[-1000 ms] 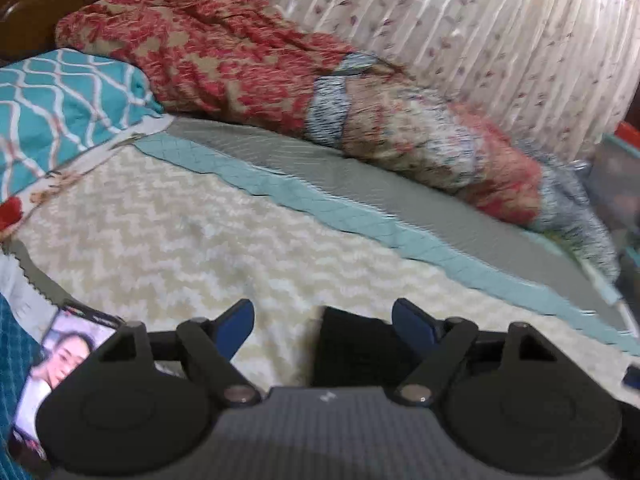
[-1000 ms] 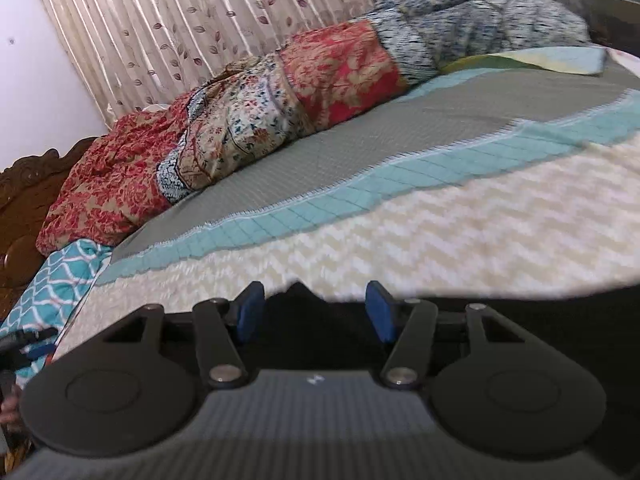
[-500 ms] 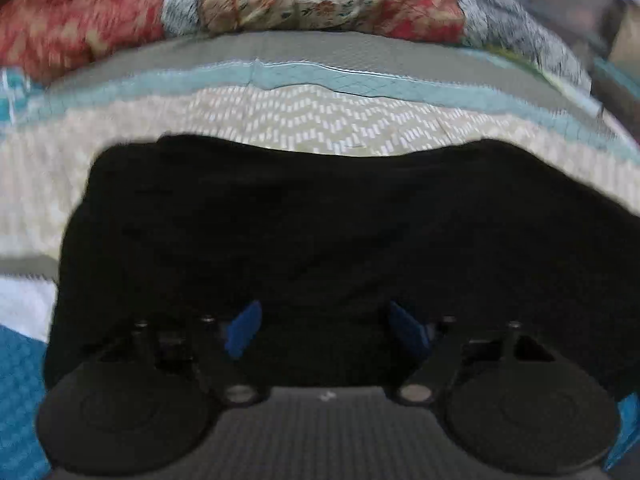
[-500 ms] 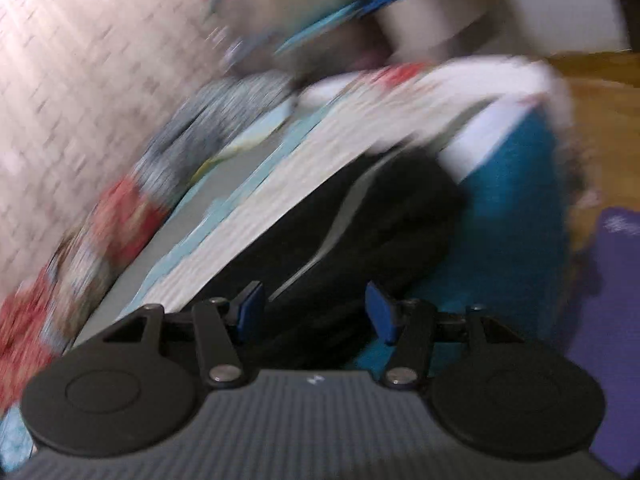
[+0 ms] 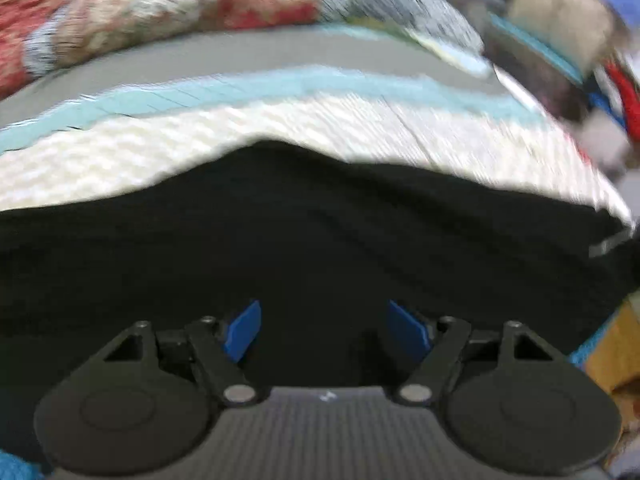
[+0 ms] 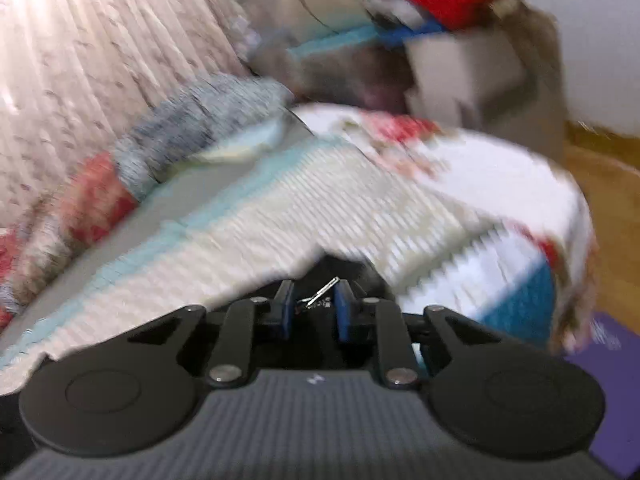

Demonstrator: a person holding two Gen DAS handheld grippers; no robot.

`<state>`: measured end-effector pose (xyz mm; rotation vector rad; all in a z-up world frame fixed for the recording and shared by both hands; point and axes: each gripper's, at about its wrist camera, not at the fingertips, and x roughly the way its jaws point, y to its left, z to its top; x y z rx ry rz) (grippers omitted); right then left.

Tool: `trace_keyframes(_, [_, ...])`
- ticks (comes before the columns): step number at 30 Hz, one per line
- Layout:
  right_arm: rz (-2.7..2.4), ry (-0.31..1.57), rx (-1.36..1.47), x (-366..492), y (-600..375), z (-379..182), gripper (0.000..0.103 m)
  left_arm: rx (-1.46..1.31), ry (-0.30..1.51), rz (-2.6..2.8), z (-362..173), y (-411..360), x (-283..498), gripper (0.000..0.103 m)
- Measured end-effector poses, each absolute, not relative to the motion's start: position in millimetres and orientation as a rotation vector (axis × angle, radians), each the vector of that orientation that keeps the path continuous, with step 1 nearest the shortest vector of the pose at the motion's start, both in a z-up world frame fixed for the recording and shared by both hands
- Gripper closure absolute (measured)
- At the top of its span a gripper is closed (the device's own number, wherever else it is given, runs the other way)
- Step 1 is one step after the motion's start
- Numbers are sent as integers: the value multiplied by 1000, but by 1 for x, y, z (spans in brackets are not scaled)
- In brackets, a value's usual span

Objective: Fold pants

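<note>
Black pants (image 5: 320,240) lie spread across the near part of the bed and fill the lower half of the left wrist view. My left gripper (image 5: 324,330) is open and empty just above the black cloth. In the right wrist view my right gripper (image 6: 311,310) has its blue pads close together on a black edge of the pants (image 6: 344,270), where a small silver tag or zipper pull shows between them. Both views are blurred by motion.
The bed has a cream zigzag cover (image 5: 200,148) with a teal band and a grey sheet behind it. A rolled red floral quilt (image 5: 160,24) lies along the far side by the curtain (image 6: 80,40). The bed's end, wooden floor (image 6: 600,200) and piled clutter lie to the right.
My right gripper has closed on the pants edge; half a second ago it was open. Both views have swung right along the bed; the left gripper stays open over the pants.
</note>
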<state>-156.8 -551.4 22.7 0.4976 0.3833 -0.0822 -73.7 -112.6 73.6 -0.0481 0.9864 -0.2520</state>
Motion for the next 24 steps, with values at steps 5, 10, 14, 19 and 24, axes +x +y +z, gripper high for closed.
trace_keyframes(5, [-26,171,489,-168,-577,48,98,25,1012,-241,55,-146,-77,29])
trace_keyframes(10, [-243,413,512,-124,-600,-11,93,96,995,-222,54,-158,-84,27])
trace_keyframes(14, [-209,259,878,-172,-627,-42,39,50,1011,-233,59,-150,-87,26])
trace_keyframes(19, [-131,202,1007,-193,-620,-61,38,-18,1005,-269,69,-149,-88,26])
trace_keyframes(24, [-115,202,1077,-188,-600,-70,32,-115,994,-317,81,-153,-84,26])
